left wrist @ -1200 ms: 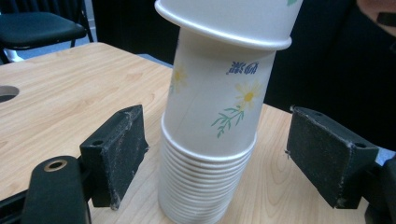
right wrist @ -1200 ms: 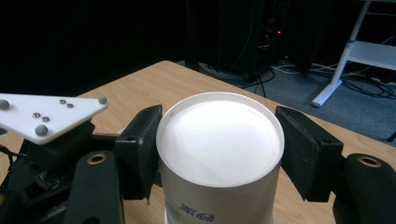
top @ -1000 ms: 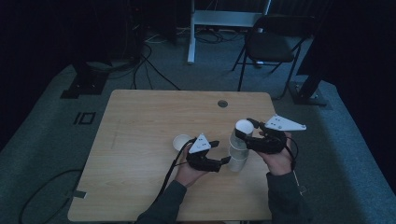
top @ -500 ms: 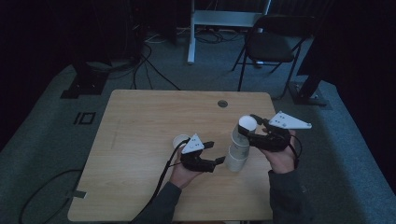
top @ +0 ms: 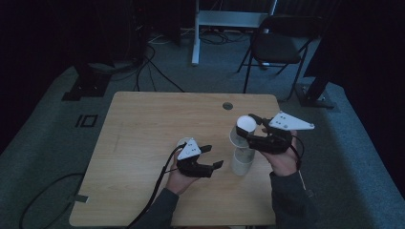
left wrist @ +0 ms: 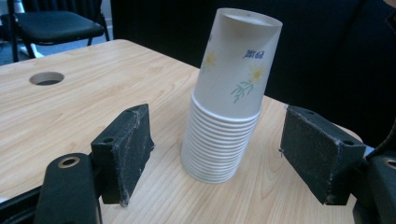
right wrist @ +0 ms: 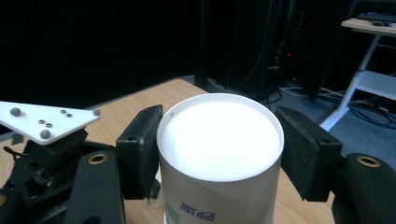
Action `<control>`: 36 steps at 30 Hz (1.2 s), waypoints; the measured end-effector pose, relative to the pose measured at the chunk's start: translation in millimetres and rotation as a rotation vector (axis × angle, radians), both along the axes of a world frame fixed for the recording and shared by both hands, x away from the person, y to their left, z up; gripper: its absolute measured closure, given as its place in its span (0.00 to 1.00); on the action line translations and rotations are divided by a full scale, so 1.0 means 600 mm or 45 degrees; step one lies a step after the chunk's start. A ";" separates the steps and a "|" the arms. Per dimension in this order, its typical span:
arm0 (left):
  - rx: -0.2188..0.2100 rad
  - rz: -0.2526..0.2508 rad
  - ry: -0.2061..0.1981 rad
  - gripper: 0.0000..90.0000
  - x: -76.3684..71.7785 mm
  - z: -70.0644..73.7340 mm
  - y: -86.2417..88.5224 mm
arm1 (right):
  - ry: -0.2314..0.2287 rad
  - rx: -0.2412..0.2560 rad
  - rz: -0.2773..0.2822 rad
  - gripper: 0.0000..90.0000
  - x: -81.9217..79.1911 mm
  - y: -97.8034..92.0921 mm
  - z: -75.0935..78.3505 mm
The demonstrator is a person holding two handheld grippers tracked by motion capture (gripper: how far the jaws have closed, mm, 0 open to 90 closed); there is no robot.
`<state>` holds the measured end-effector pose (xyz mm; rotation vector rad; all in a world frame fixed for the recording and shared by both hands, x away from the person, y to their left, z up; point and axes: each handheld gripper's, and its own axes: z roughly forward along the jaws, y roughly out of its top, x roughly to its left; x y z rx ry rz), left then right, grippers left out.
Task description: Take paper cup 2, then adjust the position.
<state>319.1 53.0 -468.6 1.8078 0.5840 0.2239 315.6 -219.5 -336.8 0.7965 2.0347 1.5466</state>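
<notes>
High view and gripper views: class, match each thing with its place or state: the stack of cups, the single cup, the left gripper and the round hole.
Things:
1. stack of cups
2. single cup
3. left gripper
4. round hole

Places or states:
A. gripped between the jaws of the right gripper
B. open, one jaw on each side of the stack
C. standing upside down on the table
D. near the table's far edge

Pairs: 1-C, 2-A, 3-B, 4-D
</notes>
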 end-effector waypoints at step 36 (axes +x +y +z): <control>-0.037 -0.010 0.016 0.37 -0.025 0.003 0.050 | 0.095 0.036 0.141 0.39 0.015 0.072 -0.046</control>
